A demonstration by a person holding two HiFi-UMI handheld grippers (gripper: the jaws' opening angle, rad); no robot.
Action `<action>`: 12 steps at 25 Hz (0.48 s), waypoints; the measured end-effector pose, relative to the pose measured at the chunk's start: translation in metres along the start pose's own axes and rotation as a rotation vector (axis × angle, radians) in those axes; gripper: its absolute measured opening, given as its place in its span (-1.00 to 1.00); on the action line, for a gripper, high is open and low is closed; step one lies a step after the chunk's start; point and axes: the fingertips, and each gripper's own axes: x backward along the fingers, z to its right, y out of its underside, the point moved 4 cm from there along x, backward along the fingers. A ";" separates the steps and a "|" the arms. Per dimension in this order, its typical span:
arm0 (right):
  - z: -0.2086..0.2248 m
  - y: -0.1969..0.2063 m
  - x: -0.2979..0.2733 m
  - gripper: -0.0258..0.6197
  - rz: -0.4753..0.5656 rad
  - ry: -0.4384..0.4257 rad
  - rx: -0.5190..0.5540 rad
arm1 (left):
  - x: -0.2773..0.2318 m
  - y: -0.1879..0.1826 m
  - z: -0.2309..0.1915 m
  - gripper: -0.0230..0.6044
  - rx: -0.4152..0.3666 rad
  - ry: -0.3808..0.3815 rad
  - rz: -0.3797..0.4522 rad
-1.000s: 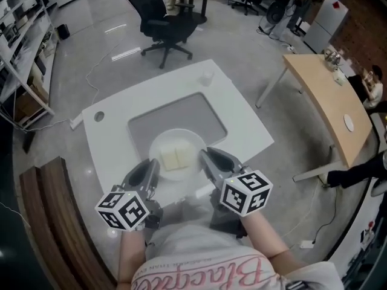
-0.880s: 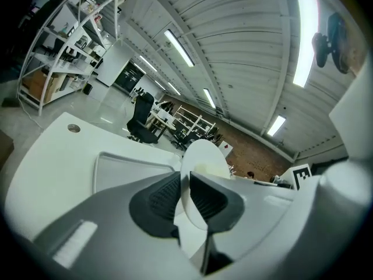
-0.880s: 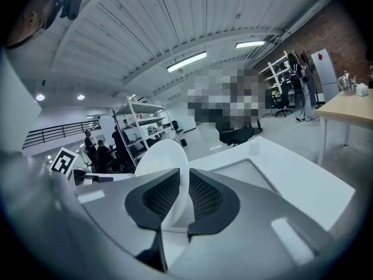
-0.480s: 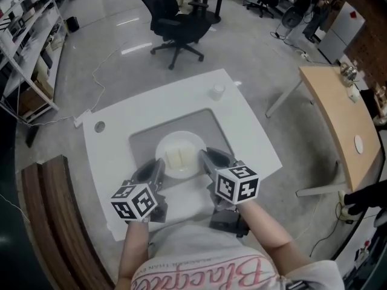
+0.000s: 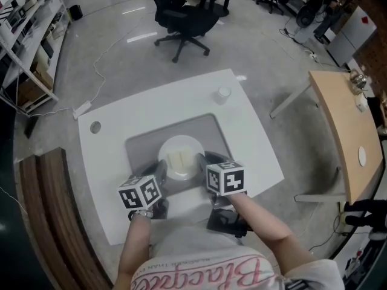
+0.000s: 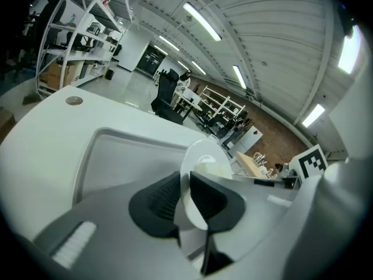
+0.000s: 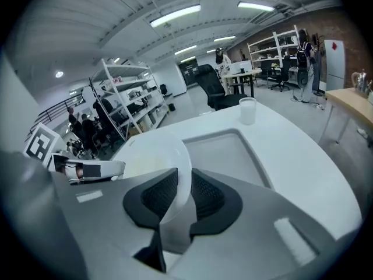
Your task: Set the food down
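A white plate (image 5: 171,145) with pale slices of food (image 5: 179,160) rests on the grey mat (image 5: 202,128) of the white table (image 5: 151,110). My left gripper (image 5: 162,173) is at the plate's near-left rim, my right gripper (image 5: 202,162) at its near-right rim. In the left gripper view the pads press on the plate (image 6: 201,153) rim, with the food (image 6: 214,169) just beyond my left gripper (image 6: 187,197). In the right gripper view my right gripper (image 7: 185,194) has its jaws opening, and the plate (image 7: 154,156) rim still stands between the pads.
A small white cup (image 5: 224,93) stands at the table's far right corner, also the cup (image 7: 247,109) beyond the mat. A black office chair (image 5: 184,17) is behind the table, a wooden table (image 5: 344,125) to the right, a brown bench (image 5: 42,222) to the left.
The plate has gone down and away from the head camera onto the mat, with both grippers following it. The right jaws now sit looser around the rim.
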 end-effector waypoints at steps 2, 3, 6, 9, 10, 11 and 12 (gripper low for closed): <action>0.002 0.008 -0.009 -0.68 -0.057 0.021 0.009 | -0.006 0.007 -0.006 -0.75 0.007 -0.039 -0.039; 0.003 0.011 -0.012 -0.68 -0.081 0.024 0.012 | -0.009 0.011 -0.009 -0.74 0.014 -0.059 -0.054; 0.005 0.018 -0.018 -0.68 -0.122 0.016 0.018 | -0.014 0.020 -0.017 -0.73 0.048 -0.101 -0.087; 0.006 0.022 -0.023 -0.68 -0.139 0.009 0.028 | -0.018 0.026 -0.022 -0.72 0.075 -0.123 -0.112; 0.006 0.022 -0.024 -0.68 -0.140 0.007 0.032 | -0.020 0.027 -0.023 -0.72 0.083 -0.129 -0.117; 0.007 0.022 -0.026 -0.68 -0.140 0.007 0.040 | -0.021 0.029 -0.024 -0.71 0.090 -0.134 -0.121; 0.008 0.023 -0.027 -0.68 -0.139 0.008 0.051 | -0.023 0.030 -0.026 -0.71 0.093 -0.140 -0.126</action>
